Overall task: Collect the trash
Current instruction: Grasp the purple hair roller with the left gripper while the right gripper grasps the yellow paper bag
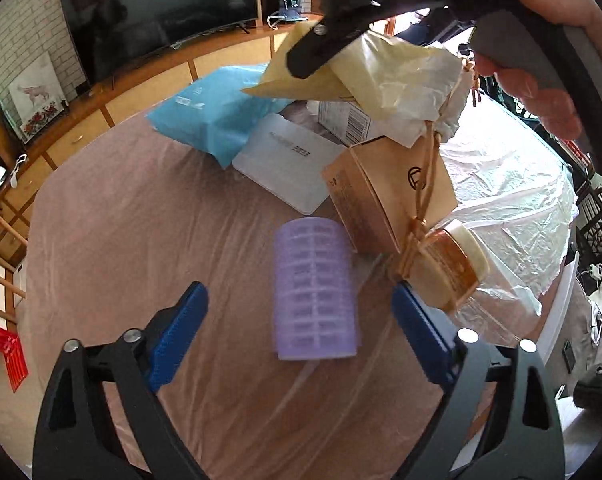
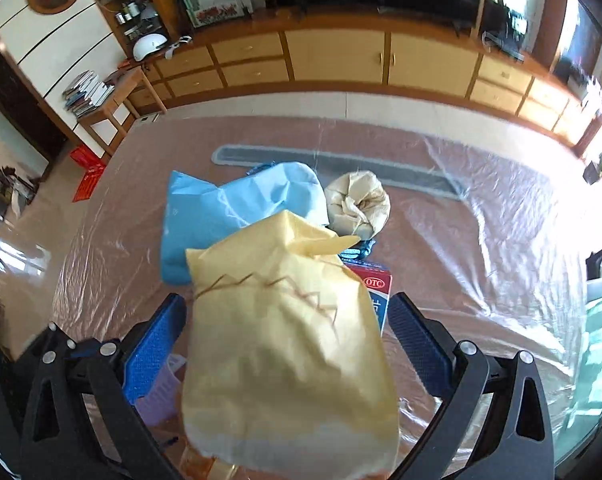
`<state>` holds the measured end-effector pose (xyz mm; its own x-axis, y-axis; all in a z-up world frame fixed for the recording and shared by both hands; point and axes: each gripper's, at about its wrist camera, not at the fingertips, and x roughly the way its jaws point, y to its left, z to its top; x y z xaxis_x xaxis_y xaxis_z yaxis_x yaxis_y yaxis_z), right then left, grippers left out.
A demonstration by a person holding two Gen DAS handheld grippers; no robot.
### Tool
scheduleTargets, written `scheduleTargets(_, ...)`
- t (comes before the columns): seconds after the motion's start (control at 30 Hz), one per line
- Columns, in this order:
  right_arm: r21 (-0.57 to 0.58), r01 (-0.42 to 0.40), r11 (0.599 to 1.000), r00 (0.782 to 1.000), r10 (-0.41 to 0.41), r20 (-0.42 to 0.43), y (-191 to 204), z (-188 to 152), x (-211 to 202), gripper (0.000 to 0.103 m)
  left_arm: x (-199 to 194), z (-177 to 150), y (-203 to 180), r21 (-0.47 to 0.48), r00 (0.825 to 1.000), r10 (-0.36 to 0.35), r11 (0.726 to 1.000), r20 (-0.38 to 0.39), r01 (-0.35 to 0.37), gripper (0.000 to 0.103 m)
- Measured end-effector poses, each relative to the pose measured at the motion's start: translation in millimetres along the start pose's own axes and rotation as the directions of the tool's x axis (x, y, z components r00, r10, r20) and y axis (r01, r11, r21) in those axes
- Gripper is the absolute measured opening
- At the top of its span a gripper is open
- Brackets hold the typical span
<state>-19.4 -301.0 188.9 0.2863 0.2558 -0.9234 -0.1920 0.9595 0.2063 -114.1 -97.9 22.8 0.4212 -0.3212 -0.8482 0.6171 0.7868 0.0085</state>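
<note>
**Step in hand, left side.** The left gripper (image 1: 301, 296) hovers low over the surface (image 1: 121, 240) with its jaws spread. The purple hair roller (image 1: 315, 288) lies on its side between them, touching neither pad. Lower squarely and close across the roller's sides; it is round and is likely to roll away if one pad arrives first.

**Right side.** The right gripper (image 2: 287, 300) holds the yellow paper bag (image 2: 285, 352) in the air, jaws pressed against its sides. A string from the bag carries a small jar (image 1: 449, 268) that dangles beside the left gripper's right pad. Keep the bag high so that the jar does not swing into the closing jaws.

**Surroundings.** A blue pouch (image 1: 209, 120), a white card (image 1: 289, 160) and a brown carton (image 1: 381, 196) lie just beyond the roller. Crumpled clear film (image 1: 509, 208) lies to the right.
</note>
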Motion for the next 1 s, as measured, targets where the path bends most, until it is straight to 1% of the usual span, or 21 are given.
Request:
scheduleTargets(0.07, 0.041, -0.042, 0.998, 0.999, 0.043, -0.027, -5.3, 3.2, 8.1, 0.099, 4.3, 0.9, 1.6, 0.0, 1.0, -0.006, 1.0, -0.013, 0.006, 0.084)
scheduleTargets(0.13, 0.083, -0.081, 0.993, 0.996, 0.084, -0.037, -11.0, 3.4, 11.3, 0.099, 7.1, 1.9, 3.4, -0.004, 1.0, -0.014, 1.0, -0.027, 0.014, 0.076)
scheduleTargets(0.17, 0.093, -0.093, 0.991, 0.995, 0.096, -0.023, -13.2, 2.5, 10.0, 0.096, 7.8, 1.6, 4.2, -0.006, 0.999, -0.019, 1.0, -0.031, 0.019, 0.074)
scheduleTargets(0.2, 0.097, -0.103, 0.99, 0.994, 0.105, -0.014, -15.2, 2.8, 9.8, 0.093, 8.1, 1.9, 4.6, -0.007, 0.999, -0.024, 1.0, -0.034, 0.024, 0.071)
scheduleTargets(0.23, 0.098, -0.112, 0.989, 0.994, 0.114, -0.006, -16.7, 2.5, 8.4, 0.085, 8.7, 1.9, 5.0, -0.007, 0.999, -0.03, 1.0, -0.038, 0.03, 0.066)
scheduleTargets(0.27, 0.1, -0.136, 0.986, 0.991, 0.136, 0.001, -18.7, 2.3, 6.9, 0.074, 9.9, 1.3, 5.6, -0.007, 0.998, -0.036, 0.999, -0.045, 0.035, 0.064)
scheduleTargets(0.3, 0.107, -0.158, 0.982, 0.987, 0.158, 0.003, -20.1, 1.9, 6.0, 0.073, 11.3, 0.6, 5.9, -0.005, 0.998, -0.037, 0.999, -0.052, 0.037, 0.06)
scheduleTargets(0.33, 0.116, -0.169, 0.979, 0.986, 0.169, 0.007, -22.6, 0.7, 4.2, 0.067, 11.9, 0.4, 5.0, -0.001, 0.998, -0.033, 0.999, -0.053, 0.033, 0.057)
scheduleTargets(0.37, 0.119, -0.177, 0.977, 0.984, 0.177, 0.011, -24.2, 0.1, 3.2, 0.064, 11.8, 0.0, 3.7, 0.005, 0.998, -0.029, 1.0, -0.05, 0.03, 0.056)
scheduleTargets(0.4, 0.121, -0.184, 0.975, 0.983, 0.183, 0.017, -25.9, -2.0, 1.3, 0.063, 11.5, -0.1, 2.8, 0.007, 0.999, -0.024, 1.0, -0.048, 0.025, 0.053)
scheduleTargets(0.43, 0.124, -0.184, 0.975, 0.983, 0.183, 0.021, -28.4, -2.5, -0.5, 0.062, 11.1, 0.0, 2.6, 0.006, 0.999, -0.017, 1.0, -0.045, 0.017, 0.047)
scheduleTargets(0.47, 0.128, -0.187, 0.974, 0.982, 0.185, 0.028, -31.8, -4.8, -3.8, 0.06, 11.1, 0.1, 3.1, 0.002, 0.999, -0.012, 1.0, -0.043, 0.012, 0.045)
scheduleTargets(0.53, 0.127, -0.203, 0.971, 0.979, 0.197, 0.053, -34.7, -8.2, -11.2, 0.059, 12.5, 1.7, 8.1, -0.023, 0.999, -0.007, 1.0, -0.037, 0.006, 0.045)
scheduleTargets(0.63, 0.121, -0.241, 0.963, 0.968, 0.23, 0.098, -40.1, -15.0, -28.0, 0.059, 9.5, 2.5, 12.1, -0.043, 1.0, 0.005, 0.999, -0.018, -0.006, 0.045)
scheduleTargets(0.77, 0.117, -0.285, 0.951, 0.95, 0.264, 0.165, -49.6, -29.9, -53.7, 0.059, -1.8, 0.9, 12.1, -0.075, 1.0, 0.026, 0.997, 0.014, -0.025, 0.045)
scheduleTargets(0.9, 0.112, -0.294, 0.949, 0.943, 0.27, 0.193, -54.9, -48.4, -73.0, 0.058, -16.1, -5.1, 4.7, -0.118, 0.999, 0.026, 0.993, 0.045, -0.021, 0.045)
scheduleTargets(1.0, 0.091, -0.27, 0.959, 0.948, 0.248, 0.198, -52.0, -62.2, -82.3, 0.057, -23.1, -5.8, 1.1, -0.137, 0.998, 0.032, 0.99, 0.06, -0.023, 0.045)
